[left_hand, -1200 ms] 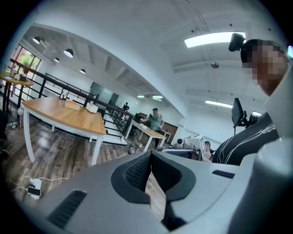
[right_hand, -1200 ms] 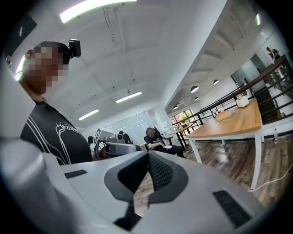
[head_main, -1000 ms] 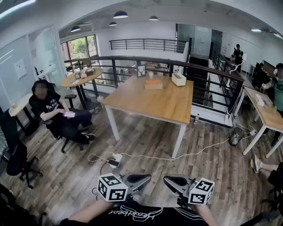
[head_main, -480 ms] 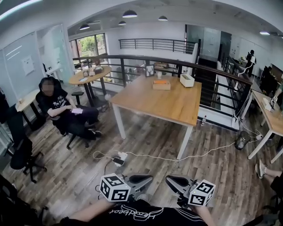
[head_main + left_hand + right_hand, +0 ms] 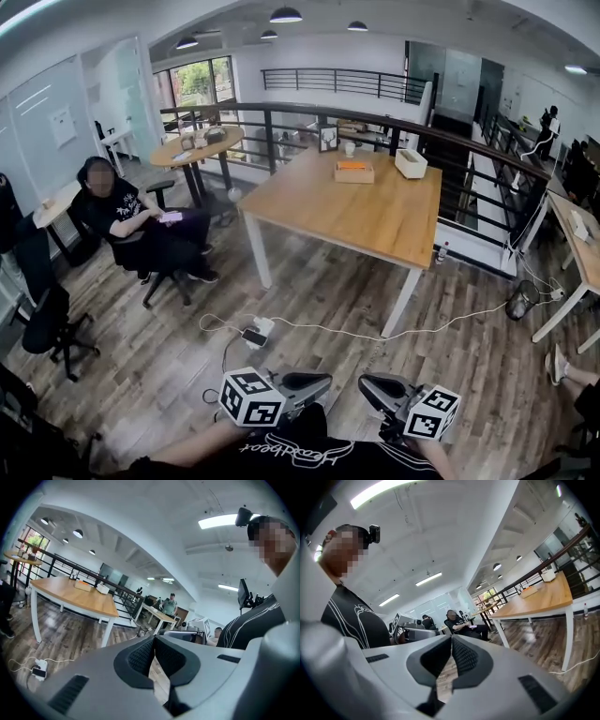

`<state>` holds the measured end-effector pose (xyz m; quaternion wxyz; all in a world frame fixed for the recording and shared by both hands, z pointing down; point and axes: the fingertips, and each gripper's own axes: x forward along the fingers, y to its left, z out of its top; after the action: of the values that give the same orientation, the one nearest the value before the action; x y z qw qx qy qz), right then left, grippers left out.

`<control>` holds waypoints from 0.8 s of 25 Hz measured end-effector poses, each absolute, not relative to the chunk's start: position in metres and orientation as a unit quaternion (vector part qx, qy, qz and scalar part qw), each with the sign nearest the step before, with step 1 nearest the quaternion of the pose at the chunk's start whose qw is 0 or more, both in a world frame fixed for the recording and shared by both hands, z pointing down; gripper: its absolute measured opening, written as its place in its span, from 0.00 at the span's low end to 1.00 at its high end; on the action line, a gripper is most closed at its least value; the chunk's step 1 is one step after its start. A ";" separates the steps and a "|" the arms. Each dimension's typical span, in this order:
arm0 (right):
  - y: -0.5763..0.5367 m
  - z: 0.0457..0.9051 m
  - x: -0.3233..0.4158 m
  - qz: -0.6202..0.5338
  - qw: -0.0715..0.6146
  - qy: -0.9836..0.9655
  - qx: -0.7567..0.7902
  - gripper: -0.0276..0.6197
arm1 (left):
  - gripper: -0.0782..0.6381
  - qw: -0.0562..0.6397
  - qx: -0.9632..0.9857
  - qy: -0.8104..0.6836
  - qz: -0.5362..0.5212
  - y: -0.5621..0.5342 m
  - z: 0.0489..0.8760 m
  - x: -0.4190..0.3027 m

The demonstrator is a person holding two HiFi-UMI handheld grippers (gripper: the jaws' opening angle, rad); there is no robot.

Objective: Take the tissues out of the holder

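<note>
Left gripper [image 5: 154, 645]: my jaws are pressed together along their ribbed pads, with nothing between them. Right gripper [image 5: 451, 645]: the same finding, pads pressed together and nothing caught. In the head view both grippers sit low at the bottom edge, close against my black shirt [image 5: 291, 457], side by side but not touching, each with its marker cube turned outward. They hang over the wood-plank floor [image 5: 450, 375], well apart from the wooden table [image 5: 375, 220], which stands mid-room in front of a dark railing [image 5: 281, 117]. At the table's far end stand a wooden box [image 5: 353, 172] with an orange top and, just to its right, a white box [image 5: 411, 163]. From this range I cannot tell which of the two is the tissue holder, and no tissue can be made out. Neither gripper is near either box. A small cup [image 5: 349, 148] and a picture frame [image 5: 328, 139] stand behind the wooden box, near the railing. On the floor between me and the table lie a white power strip [image 5: 259, 330] and a pale cable [image 5: 394, 333] that runs off toward the right. To the left a seated person [image 5: 127, 220] occupies an office chair beside a round table [image 5: 197, 150]. A dark bin [image 5: 518, 300] stands on the floor at the right.
</note>
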<state>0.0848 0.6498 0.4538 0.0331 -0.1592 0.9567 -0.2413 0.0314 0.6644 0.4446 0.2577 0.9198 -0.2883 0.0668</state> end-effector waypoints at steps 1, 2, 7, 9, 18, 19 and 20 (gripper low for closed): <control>0.637 0.457 0.082 -0.244 0.031 0.956 -0.162 0.07 | 0.13 0.262 0.919 -0.286 0.066 0.652 0.449 0.029; 0.622 0.460 0.079 -0.247 0.029 0.954 -0.165 0.07 | 0.13 0.267 0.919 -0.284 0.067 0.639 0.453 0.027; 0.533 0.475 0.058 -0.272 0.025 0.944 -0.187 0.07 | 0.13 0.282 0.916 -0.279 0.063 0.552 0.464 0.000; 0.492 0.477 0.048 -0.283 0.027 0.939 -0.194 0.07 | 0.13 0.286 0.915 -0.279 0.062 0.511 0.464 -0.012; 0.292 0.479 0.006 -0.302 0.005 0.930 -0.210 0.07 | 0.13 0.310 0.911 -0.272 0.030 0.297 0.457 -0.057; 0.272 0.480 0.001 -0.302 -0.002 0.929 -0.212 0.07 | 0.13 0.304 0.912 -0.272 0.033 0.277 0.456 -0.062; 0.251 0.480 -0.003 -0.302 -0.007 0.929 -0.215 0.07 | 0.13 0.302 0.914 -0.271 0.033 0.259 0.456 -0.067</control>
<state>-0.0034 0.2508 0.4799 -0.0074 -0.2149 0.9286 -0.3023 -0.0668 0.2588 0.4563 0.3018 0.9136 -0.2707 0.0333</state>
